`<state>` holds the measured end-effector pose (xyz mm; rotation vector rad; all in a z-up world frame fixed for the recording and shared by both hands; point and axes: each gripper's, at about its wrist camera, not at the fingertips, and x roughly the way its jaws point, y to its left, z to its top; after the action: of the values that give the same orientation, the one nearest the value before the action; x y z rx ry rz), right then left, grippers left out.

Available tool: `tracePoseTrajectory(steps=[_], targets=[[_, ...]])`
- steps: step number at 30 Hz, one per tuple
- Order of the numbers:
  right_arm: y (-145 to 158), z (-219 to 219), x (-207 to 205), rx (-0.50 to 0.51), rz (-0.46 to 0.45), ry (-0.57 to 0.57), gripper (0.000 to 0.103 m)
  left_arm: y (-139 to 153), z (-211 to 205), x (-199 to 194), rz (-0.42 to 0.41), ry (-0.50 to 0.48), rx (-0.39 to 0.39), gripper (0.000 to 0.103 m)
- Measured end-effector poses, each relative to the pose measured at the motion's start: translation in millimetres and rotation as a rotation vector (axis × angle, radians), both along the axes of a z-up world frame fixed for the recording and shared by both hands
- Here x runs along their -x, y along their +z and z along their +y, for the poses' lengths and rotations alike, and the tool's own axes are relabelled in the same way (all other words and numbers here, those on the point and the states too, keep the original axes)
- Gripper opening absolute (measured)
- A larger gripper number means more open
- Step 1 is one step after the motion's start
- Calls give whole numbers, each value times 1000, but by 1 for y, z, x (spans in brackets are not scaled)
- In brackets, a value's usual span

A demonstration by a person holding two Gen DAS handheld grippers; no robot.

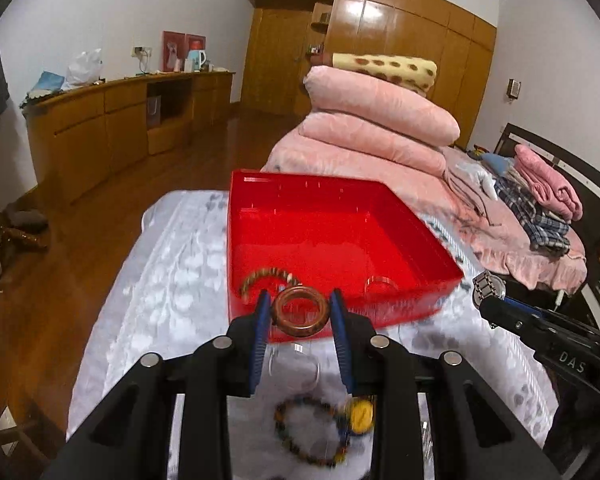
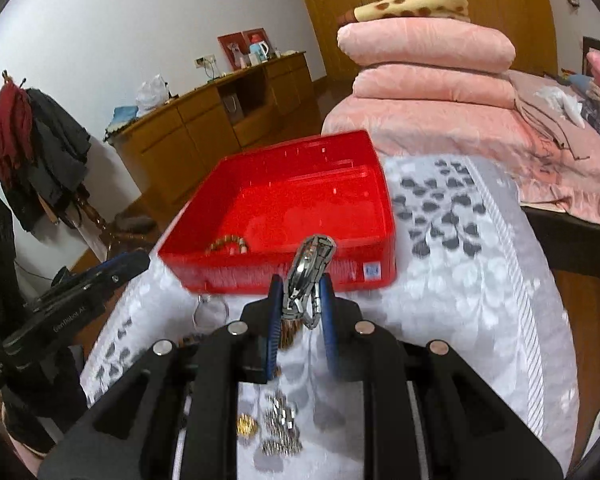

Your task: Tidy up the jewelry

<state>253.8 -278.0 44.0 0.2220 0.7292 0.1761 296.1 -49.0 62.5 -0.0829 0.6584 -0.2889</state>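
Note:
My left gripper (image 1: pixel 300 307) is shut on a thick brown bangle (image 1: pixel 300 316), held above the white patterned cloth just in front of the red plastic box (image 1: pixel 340 236). My right gripper (image 2: pixel 300 286) is shut on a silver metal watch (image 2: pixel 306 276), which stands on edge between the blue pads before the red plastic box (image 2: pixel 284 204). A beaded bracelet (image 1: pixel 268 276) and a clear ring (image 1: pixel 380 282) lie inside the box. On the cloth below lie a multicoloured bead bracelet (image 1: pixel 312 430), a yellow piece (image 1: pixel 360 416) and a clear bangle (image 1: pixel 296 364).
The table wears a white and grey cloth (image 2: pixel 460 260). Silver chain pieces (image 2: pixel 280 428) and a gold item (image 2: pixel 246 426) lie under the right gripper. A bed with folded pink quilts (image 1: pixel 376 120) stands behind. A wooden cabinet (image 1: pixel 112 124) lines the left wall.

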Motion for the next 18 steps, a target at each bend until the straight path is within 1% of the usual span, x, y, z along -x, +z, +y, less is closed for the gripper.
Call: tracePoseTrajectory(steps=[5,9,13,18], targets=[[11,1,-32,7,-12,-6,17,7,-5,-31,-12,18,-6,30],[11,3,-57,5,1,-2,17,9,-11,-55,-10,33,-21,30],[4,5,-83,2,31,1,17,2,-14,-71,8,40,-28,30],[-8,9,-103,0,70,-1,17,-12,-16,-88,47,51,-34,30]])
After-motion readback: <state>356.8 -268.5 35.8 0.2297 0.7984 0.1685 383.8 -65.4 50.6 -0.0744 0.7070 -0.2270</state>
